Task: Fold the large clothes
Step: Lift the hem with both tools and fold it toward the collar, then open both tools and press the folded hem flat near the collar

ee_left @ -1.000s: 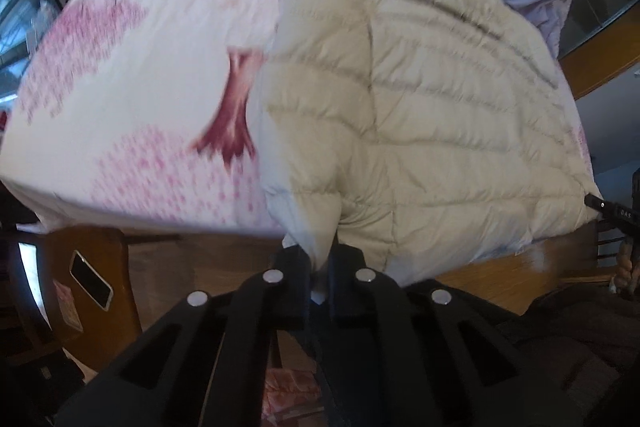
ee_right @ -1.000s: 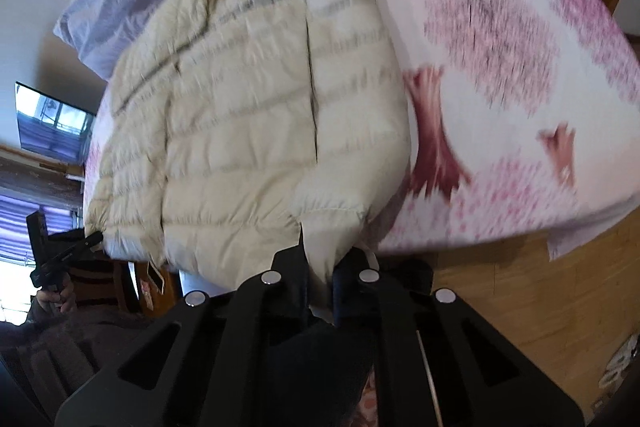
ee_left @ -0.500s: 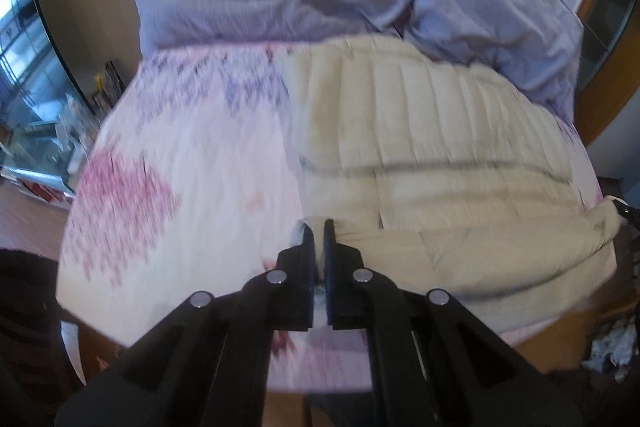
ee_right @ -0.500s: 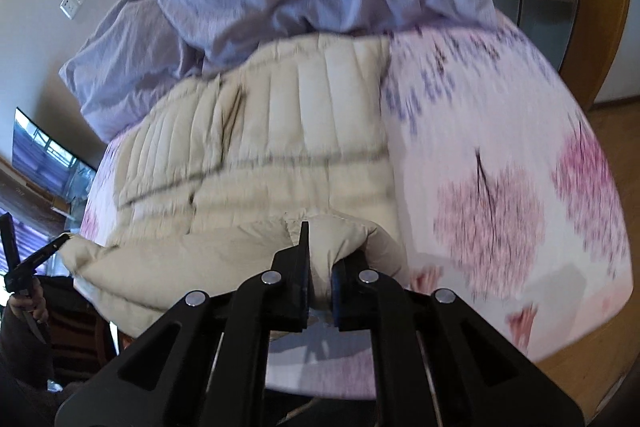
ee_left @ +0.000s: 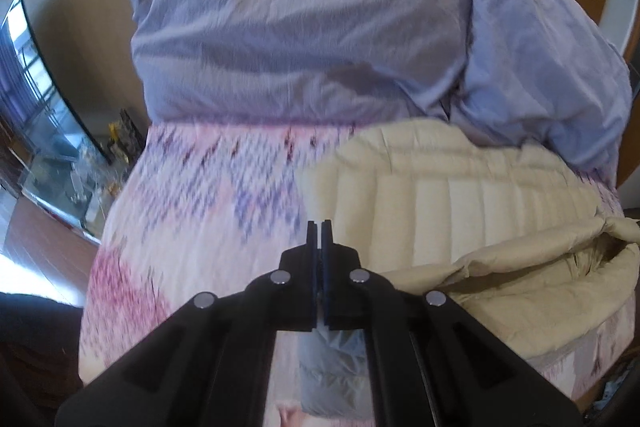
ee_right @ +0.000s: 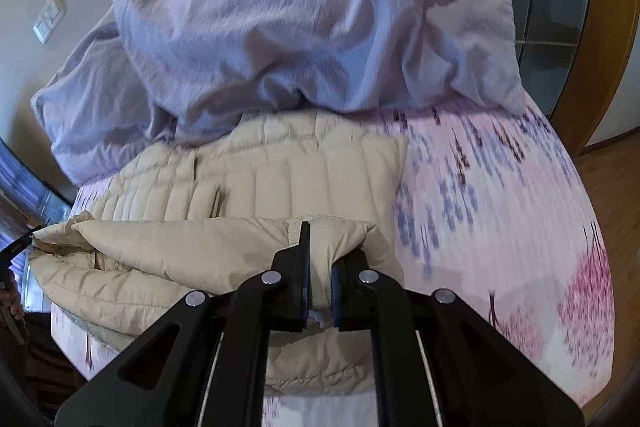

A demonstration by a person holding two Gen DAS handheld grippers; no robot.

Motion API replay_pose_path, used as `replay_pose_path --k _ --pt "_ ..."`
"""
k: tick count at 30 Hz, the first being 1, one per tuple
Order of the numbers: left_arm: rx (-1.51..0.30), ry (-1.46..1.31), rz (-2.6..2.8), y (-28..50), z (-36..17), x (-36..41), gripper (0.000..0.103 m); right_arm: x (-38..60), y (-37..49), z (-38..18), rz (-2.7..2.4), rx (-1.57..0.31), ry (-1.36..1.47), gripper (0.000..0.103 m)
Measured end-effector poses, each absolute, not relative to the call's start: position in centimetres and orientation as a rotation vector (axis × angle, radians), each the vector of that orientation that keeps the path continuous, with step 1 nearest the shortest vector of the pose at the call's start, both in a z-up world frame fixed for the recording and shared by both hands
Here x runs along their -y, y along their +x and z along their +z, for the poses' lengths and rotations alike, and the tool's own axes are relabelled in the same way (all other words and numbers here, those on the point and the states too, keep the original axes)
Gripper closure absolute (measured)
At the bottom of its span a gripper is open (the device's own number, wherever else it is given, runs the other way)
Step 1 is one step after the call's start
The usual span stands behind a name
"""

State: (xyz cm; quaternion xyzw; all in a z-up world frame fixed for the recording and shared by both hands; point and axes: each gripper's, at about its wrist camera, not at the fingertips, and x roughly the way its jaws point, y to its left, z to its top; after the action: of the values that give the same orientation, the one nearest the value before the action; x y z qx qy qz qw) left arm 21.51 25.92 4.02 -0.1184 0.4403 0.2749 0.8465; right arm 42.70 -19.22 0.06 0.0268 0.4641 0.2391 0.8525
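Observation:
A cream quilted down jacket [ee_left: 460, 199] lies on a bed with a pink and purple floral sheet [ee_left: 192, 203]. Its near hem is lifted and doubled over toward the far end. My left gripper [ee_left: 320, 227] is shut, with jacket fabric hanging below its fingers at the jacket's left corner. In the right wrist view the jacket [ee_right: 280, 167] fills the middle, and my right gripper [ee_right: 320, 259] is shut on a bunched fold of its right corner.
A rumpled lavender duvet [ee_left: 300, 27] is piled at the head of the bed, also in the right wrist view [ee_right: 312, 19]. The sheet [ee_right: 500, 207] lies bare on the right. A wooden door frame [ee_right: 612, 47] stands at right; cluttered shelves [ee_left: 60, 155] at left.
Both grippers have risen from the bed's foot edge and moved forward over the bed, carrying the jacket's hem up and over toward the duvet, so the jacket is doubling over.

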Motion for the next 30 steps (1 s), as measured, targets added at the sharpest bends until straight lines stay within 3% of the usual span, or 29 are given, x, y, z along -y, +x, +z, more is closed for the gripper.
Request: replay_pose_path --k 11,20,22,23,24,26,30 --pt "-0.984 -0.27 0.65 31.0 1.6 -29.6 0.101 16.7 50.4 -3.8 0.369 -1.079 0.216 0.094" --pt "-0.998 -0.34 0.691 33.4 0.1 -31.0 0.099 17.0 52.6 -4.2 0.344 -1.107 0.33 0.093" --pt "-0.977 -0.373 0.7 33.5 0.8 -31.3 0.096 17.2 52.8 -3.5 0.357 -1.099 0.346 0.084" --pt "-0.962 -0.38 0.701 33.4 1.3 -31.3 0.084 17.3 52.8 -3.0 0.373 -1.091 0.355 0.07" --pt "-0.951 -0.379 0.701 33.3 1.7 -31.3 0.067 17.5 52.8 -2.6 0.378 -1.08 0.357 0.048" --pt "-0.935 -0.355 0.714 33.0 2.3 -31.1 0.051 18.1 52.1 -1.2 0.355 -1.009 0.337 0.03" --pt "-0.929 -0.314 0.687 31.9 2.5 -30.1 0.05 18.2 50.7 -0.7 0.39 -0.981 0.29 0.03"
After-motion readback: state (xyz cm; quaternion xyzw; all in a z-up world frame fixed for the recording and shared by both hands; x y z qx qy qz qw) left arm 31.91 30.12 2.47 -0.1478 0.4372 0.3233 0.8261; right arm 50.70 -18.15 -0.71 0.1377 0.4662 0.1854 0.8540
